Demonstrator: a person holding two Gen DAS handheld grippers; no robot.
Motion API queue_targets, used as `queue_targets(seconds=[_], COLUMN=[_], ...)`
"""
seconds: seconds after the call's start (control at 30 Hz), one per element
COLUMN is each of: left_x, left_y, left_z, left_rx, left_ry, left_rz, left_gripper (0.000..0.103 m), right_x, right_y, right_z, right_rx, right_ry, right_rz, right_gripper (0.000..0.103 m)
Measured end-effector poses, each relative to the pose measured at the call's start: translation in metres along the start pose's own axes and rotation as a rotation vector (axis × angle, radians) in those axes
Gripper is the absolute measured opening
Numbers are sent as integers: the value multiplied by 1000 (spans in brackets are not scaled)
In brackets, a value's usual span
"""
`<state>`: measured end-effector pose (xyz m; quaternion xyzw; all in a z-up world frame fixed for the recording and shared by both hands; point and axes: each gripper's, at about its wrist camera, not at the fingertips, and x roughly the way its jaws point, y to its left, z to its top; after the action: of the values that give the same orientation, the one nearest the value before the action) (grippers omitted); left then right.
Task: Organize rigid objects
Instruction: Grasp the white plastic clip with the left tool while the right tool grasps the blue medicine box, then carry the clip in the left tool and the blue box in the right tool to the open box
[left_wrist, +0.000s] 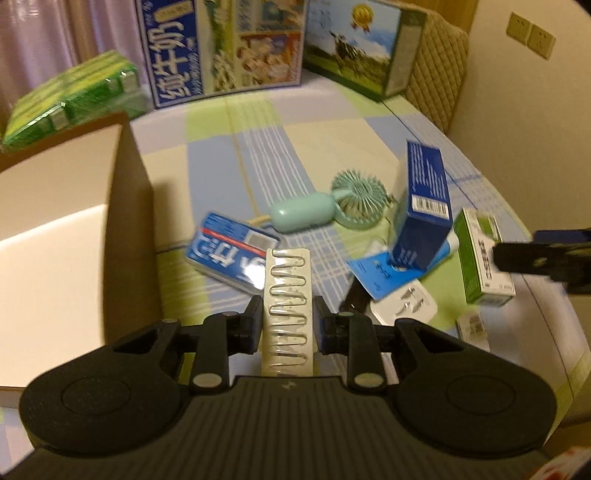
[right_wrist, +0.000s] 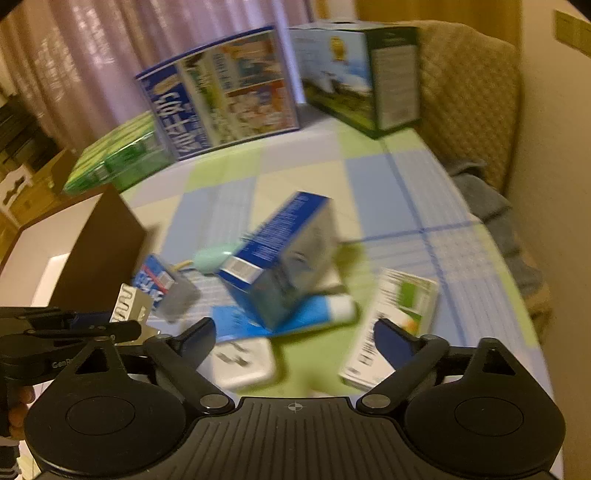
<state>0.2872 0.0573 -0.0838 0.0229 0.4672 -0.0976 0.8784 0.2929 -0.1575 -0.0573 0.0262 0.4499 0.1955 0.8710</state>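
Our left gripper (left_wrist: 288, 317) jaws pinch clip card (left_wrist: 287, 314); right gripper (right_wrist: 295, 343) jaws spread. Leaning blue box (right_wrist: 280, 258) could topple if bumped.

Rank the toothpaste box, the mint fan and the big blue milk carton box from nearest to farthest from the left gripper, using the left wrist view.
1. Toothpaste box: just ahead of the left gripper, slightly left.
2. Mint fan: farther, ahead-right.
3. Blue milk carton box: far edge, upright.
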Motion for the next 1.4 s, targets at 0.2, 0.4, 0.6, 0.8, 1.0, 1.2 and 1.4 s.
queue_targets(seconds=[0.2, 0.4, 0.6, 0.8, 1.0, 1.2, 1.4], left_x=[-7, -4, -2, -1, 0, 3, 10], left_y=[8, 10, 12, 16, 20, 24, 28], left_z=[6, 6, 8, 15, 30, 41, 43], left_rx=[-25, -38, -44, -63, -55, -54, -69], left_ry=[-15, -11, -11, -12, -29, -42, -23], left_rz=[7, 4, 5, 21, 34, 34, 23], left_gripper=[23, 23, 23, 23, 23, 23, 23], right_x=[31, 41, 34, 14, 30, 55, 88], right_y=[21, 13, -14, -12, 11, 16, 9], right_z=[6, 8, 7, 15, 36, 65, 72], right_rx=[-108, -153, -116, -67, 49, 197, 269], right_ry=[2, 5, 9, -16, 8, 28, 98], right_rz=[-14, -51, -113, -48, -36, -103, -177], right_gripper=[61, 50, 50, 51, 55, 65, 65])
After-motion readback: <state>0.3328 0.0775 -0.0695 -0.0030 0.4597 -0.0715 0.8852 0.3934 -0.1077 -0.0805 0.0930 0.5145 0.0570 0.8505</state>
